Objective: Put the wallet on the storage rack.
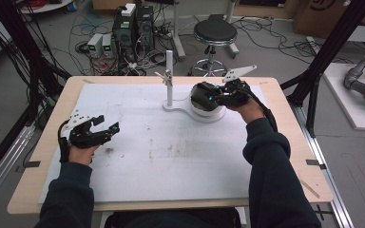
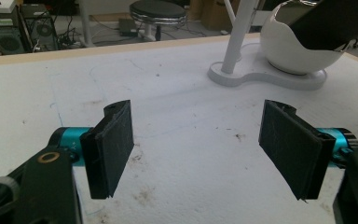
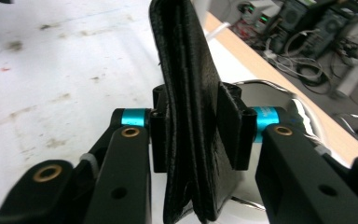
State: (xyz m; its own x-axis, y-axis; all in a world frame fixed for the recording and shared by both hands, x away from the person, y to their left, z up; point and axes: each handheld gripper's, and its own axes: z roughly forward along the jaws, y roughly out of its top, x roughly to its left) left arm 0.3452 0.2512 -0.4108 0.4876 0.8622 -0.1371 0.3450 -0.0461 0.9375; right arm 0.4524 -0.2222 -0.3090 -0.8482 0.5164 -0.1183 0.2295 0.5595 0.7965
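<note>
1. The task's thing is a black leather wallet (image 3: 191,107), folded flat, with a grained, slightly glossy skin and layered edges showing along its fold.
2. The right gripper (image 3: 196,130) clasps the wallet between its two pads. No earlier picture stands beside this one, so I tell only that the pads press on the leather from both sides.
3. The wallet sits at the far right of the table, over a white bowl (image 2: 298,51) whose rim shines in the right gripper view; in the high view it shows as a dark mass (image 1: 204,96) at the bowl.
4. The left gripper (image 1: 105,127) is released, its jaws wide apart with bare table between them, at the near left, well apart from the bowl.
5. Count: one wallet, one bowl, one white stand (image 1: 169,76) with an upright post just left of the bowl, two grippers.
6. The bowl rests on the stand's flat white base (image 2: 261,77).
7. The surface is a white mat (image 1: 161,156), smudged and stained, laid on a pale wooden table (image 1: 52,142).
8. Beyond the far edge stand a round black stool (image 1: 215,32), computer towers (image 1: 134,26) and tangled cables on a grey floor.
</note>
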